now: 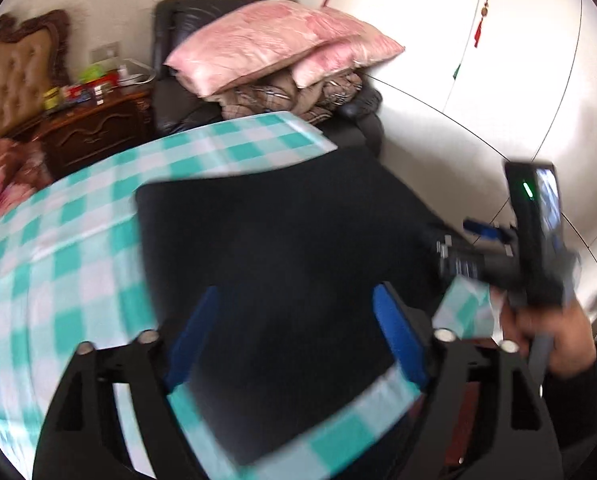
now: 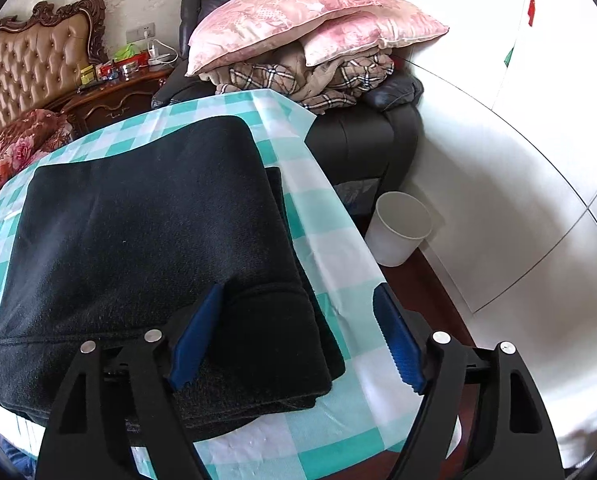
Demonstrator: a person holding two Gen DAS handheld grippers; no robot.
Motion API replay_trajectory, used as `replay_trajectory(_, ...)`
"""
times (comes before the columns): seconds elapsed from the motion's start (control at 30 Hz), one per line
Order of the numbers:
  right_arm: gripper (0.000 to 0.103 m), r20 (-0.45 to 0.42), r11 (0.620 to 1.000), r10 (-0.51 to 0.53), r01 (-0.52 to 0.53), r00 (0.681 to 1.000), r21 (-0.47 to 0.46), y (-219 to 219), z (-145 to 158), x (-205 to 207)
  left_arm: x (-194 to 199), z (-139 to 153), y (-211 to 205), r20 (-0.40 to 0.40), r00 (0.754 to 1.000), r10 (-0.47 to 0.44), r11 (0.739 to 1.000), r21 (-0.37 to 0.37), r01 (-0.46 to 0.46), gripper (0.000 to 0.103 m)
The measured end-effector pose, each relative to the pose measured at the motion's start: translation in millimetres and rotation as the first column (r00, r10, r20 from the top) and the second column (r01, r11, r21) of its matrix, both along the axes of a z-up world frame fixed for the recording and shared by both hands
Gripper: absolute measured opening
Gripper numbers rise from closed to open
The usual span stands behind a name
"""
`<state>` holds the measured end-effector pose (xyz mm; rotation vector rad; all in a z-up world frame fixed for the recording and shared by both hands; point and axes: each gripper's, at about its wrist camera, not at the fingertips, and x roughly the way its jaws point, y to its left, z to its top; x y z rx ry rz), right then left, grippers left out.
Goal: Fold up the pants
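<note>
The black pants point(image 2: 146, 236) lie folded into a thick rectangle on the table with the green-and-white checked cloth point(image 2: 330, 224). They also show in the left wrist view point(image 1: 282, 248), blurred. My left gripper point(image 1: 298, 328) is open and empty just above the near part of the pants. My right gripper point(image 2: 298, 332) is open and empty over the pants' near right corner; its left blue finger point(image 2: 196, 336) is at the fabric's top fold. The right gripper's body point(image 1: 534, 240) shows in the left wrist view at the right, held by a hand.
A dark leather armchair point(image 2: 362, 136) stands behind the table, piled with pink pillows point(image 2: 298, 16) and a plaid blanket. A white bin point(image 2: 398, 228) is on the floor at the right. A wooden nightstand point(image 2: 110, 100) and a tufted headboard are at the left.
</note>
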<state>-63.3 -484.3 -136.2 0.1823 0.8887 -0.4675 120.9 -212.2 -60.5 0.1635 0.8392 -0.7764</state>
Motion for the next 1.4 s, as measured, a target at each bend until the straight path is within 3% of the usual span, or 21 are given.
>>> replay_trajectory(0.07,0.076,0.006,1.0,-0.013,0.013,1.0,0.012,0.8,4.5,-3.5,-16.8,-2.5,18.5,0.003,0.999,0.033,0.999,0.004,-0.033,0.1)
replay_trajectory(0.23,0.076,0.027,0.999,-0.008,0.009,1.0,-0.038,18.1,28.4,-19.9,-35.3,-1.5,39.2,-0.023,0.998,0.062,0.998,-0.007,-0.063,0.101)
replay_trajectory(0.33,0.076,0.053,0.998,-0.012,0.016,0.999,-0.059,29.5,45.8,-39.2,-41.6,9.1,41.3,0.047,0.994,0.096,0.995,0.0,-0.096,0.101)
replay_trajectory(0.53,0.079,0.081,0.996,-0.013,0.02,0.997,-0.083,43.9,67.4,-64.9,-46.0,24.1,50.6,0.038,0.995,0.087,0.992,-0.09,-0.083,0.101)
replay_trajectory(0.83,0.081,0.091,0.996,-0.008,0.016,0.996,-0.09,49.4,71.6,-70.7,-41.2,26.0,47.6,0.029,0.991,0.13,0.99,-0.064,-0.128,0.101)
replay_trajectory(1.4,0.081,0.088,0.996,-0.007,0.014,0.996,-0.086,48.4,71.7,-71.0,-36.5,21.6,47.8,0.009,0.991,0.131,0.99,-0.057,-0.131,0.101)
